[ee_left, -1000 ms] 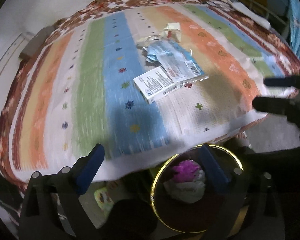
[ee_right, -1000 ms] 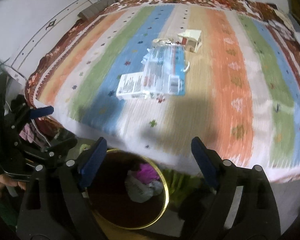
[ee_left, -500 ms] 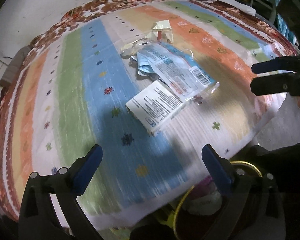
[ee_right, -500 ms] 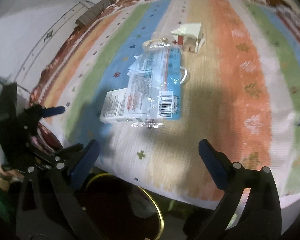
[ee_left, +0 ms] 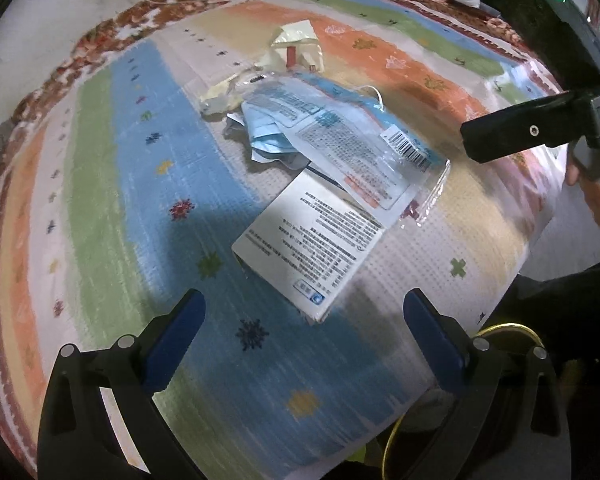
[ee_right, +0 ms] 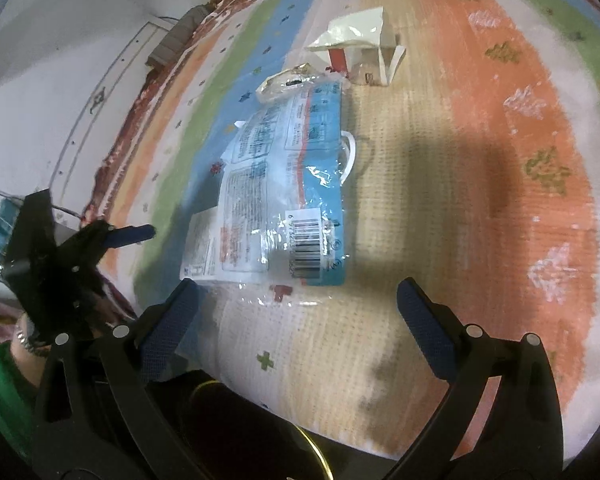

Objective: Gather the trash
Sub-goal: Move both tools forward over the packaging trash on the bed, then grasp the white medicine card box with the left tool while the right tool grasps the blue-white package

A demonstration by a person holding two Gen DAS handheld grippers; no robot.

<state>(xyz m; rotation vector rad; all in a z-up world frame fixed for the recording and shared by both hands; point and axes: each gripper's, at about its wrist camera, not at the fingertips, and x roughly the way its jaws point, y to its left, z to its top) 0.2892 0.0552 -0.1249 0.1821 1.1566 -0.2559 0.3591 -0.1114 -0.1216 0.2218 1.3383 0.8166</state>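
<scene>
A pile of trash lies on a striped bedspread (ee_left: 112, 184). Nearest is a white printed box (ee_left: 308, 240), also in the right wrist view (ee_right: 200, 248). A clear blue plastic packet with a barcode (ee_left: 364, 148) overlaps it and shows in the right wrist view (ee_right: 288, 184). Beyond are a crumpled wrapper (ee_left: 224, 96) and a cream carton (ee_left: 296, 46), the carton (ee_right: 360, 46) at the far end. My left gripper (ee_left: 300, 336) is open just short of the box. My right gripper (ee_right: 296, 320) is open just short of the packet.
A gold-rimmed bin (ee_left: 504, 332) sits below the bed edge, also in the right wrist view (ee_right: 316, 452). The right gripper (ee_left: 540, 132) shows at the left view's right side. The left gripper (ee_right: 100, 240) shows at the right view's left. A wall lies beyond the bed.
Both grippers have moved from over the bin forward onto the bed, closing on the pile. The bin has slipped to the bottom edge of both views. Both stay open.
</scene>
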